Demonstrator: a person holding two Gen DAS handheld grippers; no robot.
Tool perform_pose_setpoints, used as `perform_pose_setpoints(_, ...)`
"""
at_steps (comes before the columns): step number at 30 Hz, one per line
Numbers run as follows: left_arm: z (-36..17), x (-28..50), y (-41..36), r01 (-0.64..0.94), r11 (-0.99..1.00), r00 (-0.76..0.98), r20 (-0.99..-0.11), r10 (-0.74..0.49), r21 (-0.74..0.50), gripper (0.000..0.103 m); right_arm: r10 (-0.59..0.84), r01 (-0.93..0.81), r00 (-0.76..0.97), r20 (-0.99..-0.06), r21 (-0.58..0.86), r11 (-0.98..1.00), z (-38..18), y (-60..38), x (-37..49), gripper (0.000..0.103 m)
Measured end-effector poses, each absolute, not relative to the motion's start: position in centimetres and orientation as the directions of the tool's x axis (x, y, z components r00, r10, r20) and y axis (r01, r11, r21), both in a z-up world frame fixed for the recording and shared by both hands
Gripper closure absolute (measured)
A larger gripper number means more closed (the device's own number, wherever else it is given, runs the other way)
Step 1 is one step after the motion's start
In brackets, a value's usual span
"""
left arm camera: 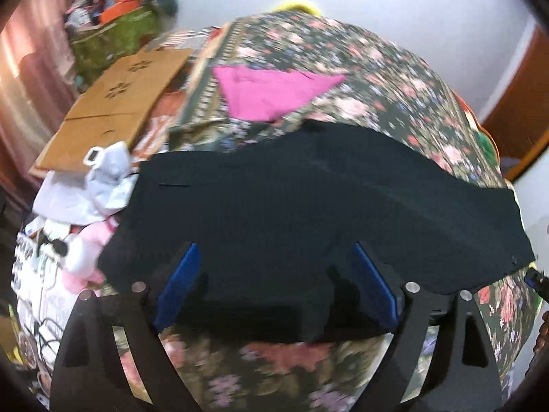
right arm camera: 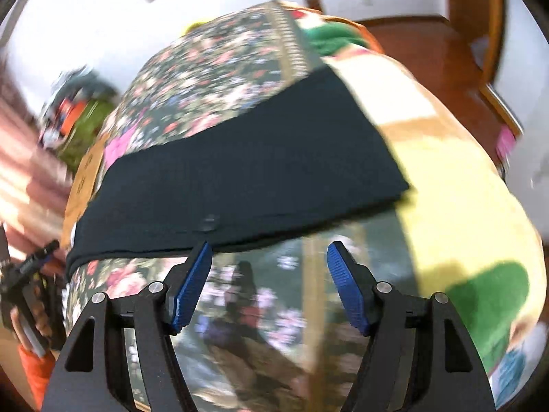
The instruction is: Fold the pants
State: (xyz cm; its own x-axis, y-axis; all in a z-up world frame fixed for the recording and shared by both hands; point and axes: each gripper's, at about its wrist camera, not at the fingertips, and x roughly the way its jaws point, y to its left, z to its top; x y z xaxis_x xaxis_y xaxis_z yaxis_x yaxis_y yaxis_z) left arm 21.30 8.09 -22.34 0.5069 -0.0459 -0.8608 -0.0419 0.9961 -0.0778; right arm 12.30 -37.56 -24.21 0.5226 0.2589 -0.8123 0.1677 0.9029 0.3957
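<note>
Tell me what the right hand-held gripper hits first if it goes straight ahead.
Probably the near edge of the black pants, just past the open right hand-held gripper; depth is hard to judge.

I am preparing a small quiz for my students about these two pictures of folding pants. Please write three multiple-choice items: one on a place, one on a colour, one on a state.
1. Where do the pants lie?
A. on the floral bedspread
B. on the wooden floor
C. on a chair

2. What colour is the cloth beyond the pants?
A. yellow
B. white
C. pink

3. How do the jaws of the right gripper stand?
A. shut on the pants
B. open, holding nothing
C. shut on a sock

Key: 1 A, floral fabric surrounds them; 2 C, it is bright pink; 3 B, bedspread shows between the blue pads.
</note>
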Motion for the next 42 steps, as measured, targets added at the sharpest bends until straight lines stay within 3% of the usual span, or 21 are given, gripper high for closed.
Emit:
perform_pose_setpoints(13,-24.4,24.8,-0.5,0.147,0.988,0.428,-0.896,-0.115,-0.057,0.013,0.255,0.228,0.607,-0.752,0.472,0.851,-25.2,-40.3,14.8,0.037)
perform_pose_setpoints(16,-24.3,25.4,-2.0,0.168,0.985,0.433,-0.895,-0.111,-0.041,0.013,0.207,0.254,0.626,-0.752,0.447,0.858,-25.0,-40.9,15.4,0.047)
perform_pose_setpoints(20,-23.9,26.2,-3.2,0.185,0.982,0.435,-0.892,-0.124,-0.047,0.013,0.148,0.275,0.626,-0.766,0.395,0.877,-24.7,-41.9,16.2,0.089)
perform_pose_setpoints(21,-23.8,26.3,-3.4,0.188,0.981,0.435,-0.891,-0.127,-0.049,0.013,0.158,0.266,0.627,-0.763,0.400,0.877,-24.7,-42.2,16.5,0.091)
perform_pose_setpoints(42,-25.2,27.5,-6.0,0.220,0.973,0.384,-0.911,-0.148,-0.065,0.005,0.181,0.073,0.764,-0.620,0.361,0.929,-16.3,-42.7,18.5,0.095)
